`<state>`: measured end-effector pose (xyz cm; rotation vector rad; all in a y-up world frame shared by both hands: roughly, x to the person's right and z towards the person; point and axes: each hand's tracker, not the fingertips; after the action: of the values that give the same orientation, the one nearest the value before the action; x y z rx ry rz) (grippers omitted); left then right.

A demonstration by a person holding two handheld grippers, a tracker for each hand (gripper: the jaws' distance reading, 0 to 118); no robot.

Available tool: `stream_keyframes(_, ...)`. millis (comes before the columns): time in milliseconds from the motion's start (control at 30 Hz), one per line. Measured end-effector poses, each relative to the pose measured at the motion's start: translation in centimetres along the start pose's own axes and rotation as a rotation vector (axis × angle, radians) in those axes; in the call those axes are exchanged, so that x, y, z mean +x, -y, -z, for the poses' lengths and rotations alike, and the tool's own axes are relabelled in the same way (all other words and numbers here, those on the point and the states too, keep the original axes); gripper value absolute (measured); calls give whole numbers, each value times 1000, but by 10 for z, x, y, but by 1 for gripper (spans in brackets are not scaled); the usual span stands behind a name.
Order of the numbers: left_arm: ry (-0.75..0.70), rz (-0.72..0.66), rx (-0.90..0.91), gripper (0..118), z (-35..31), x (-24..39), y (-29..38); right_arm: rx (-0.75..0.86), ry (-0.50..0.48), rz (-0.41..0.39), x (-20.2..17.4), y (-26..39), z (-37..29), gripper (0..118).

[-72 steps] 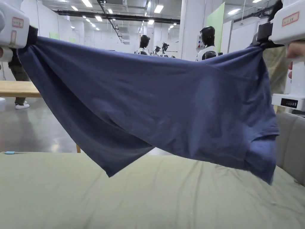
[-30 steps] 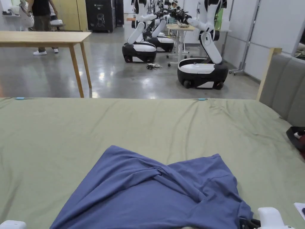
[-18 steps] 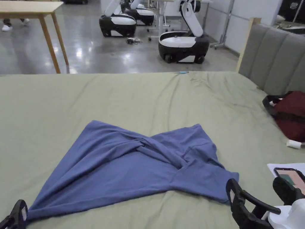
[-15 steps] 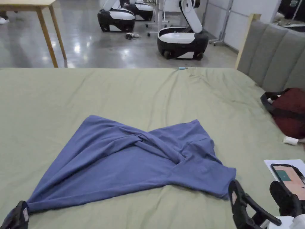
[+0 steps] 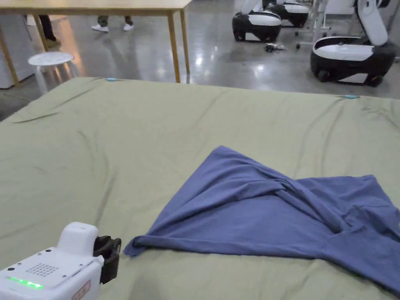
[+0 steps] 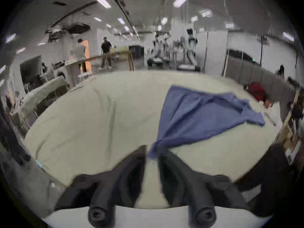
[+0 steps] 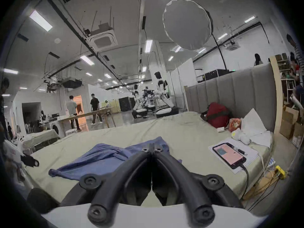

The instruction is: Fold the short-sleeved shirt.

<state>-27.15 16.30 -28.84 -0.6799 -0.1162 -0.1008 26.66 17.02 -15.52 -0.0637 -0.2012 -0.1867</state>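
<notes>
Blue shirt down on the bed, both grippers clear of it.

The left gripper (image 6: 152,151) has its fingers (image 6: 131,165) narrowly parted, the shirt's (image 5: 273,218) bunched corner lying just at the tips; whether they touch it is too blurred to tell. The right gripper (image 7: 152,146) has its fingers pressed together on nothing, above the cloth. The short-sleeved shirt is soft blue knit, twisted across its middle, its right edge cut off in the head view, spread on the wrinkled olive-green bed sheet (image 5: 117,136).

green sheet (image 5: 117,156) | wooden table (image 5: 117,6) | stool (image 5: 50,58) | phone (image 7: 228,155)
</notes>
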Motion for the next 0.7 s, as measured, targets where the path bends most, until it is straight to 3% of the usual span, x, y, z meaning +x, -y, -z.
stream_keyframes(33, -8, 47, -15, 83, 11, -4, 3, -9, 0, 7, 0, 0, 2, 0)
stream_keyframes(67, -10, 69, -37, 113, 24, -6, 6, -18, 0, 15, 1, 0, 3, 0)
stream_keyframes(100, 37, 58, -44, 117, 35, -9, 7, -26, -4, 22, -4, -6, 4, 0)
stream_keyframes(200, 87, 10, -100, 113, 65, -13, -4, -41, 3, 27, -7, -7, 6, 0)
stream_keyframes(267, 86, 35, -106, 105, 82, -9, -9, -46, 9, 22, -8, -9, 6, 0)
stream_keyframes(333, 124, 32, -138, 56, 98, -7, -15, -53, 18, 20, -9, -9, 6, 0)
stream_keyframes(367, 121, 28, -148, 20, 104, -5, -18, -60, 23, 24, -4, -7, 8, 0)
stream_keyframes(400, 128, 28, -161, 1, 107, -2, -20, -71, 27, 31, -3, -7, 10, 0)
stream_keyframes(500, 151, 26, -159, 0, 104, 8, -26, -249, -2, 128, 17, -16, 37, 0)
stream_keyframes(567, 129, 53, -141, 0, 90, 19, -31, -459, 45, 96, 36, -16, 70, 3)
stream_keyframes(633, 129, 58, -137, 0, 83, 21, -34, -586, 5, 78, 57, -5, 98, 6)
stream_keyframes(667, 131, 56, -129, 0, 80, 22, -35, -600, 2, 77, 67, 6, 109, 21)
stream_keyframes(700, 132, 53, -118, 0, 87, 12, -35, -650, 16, 62, 74, 16, 121, 71)
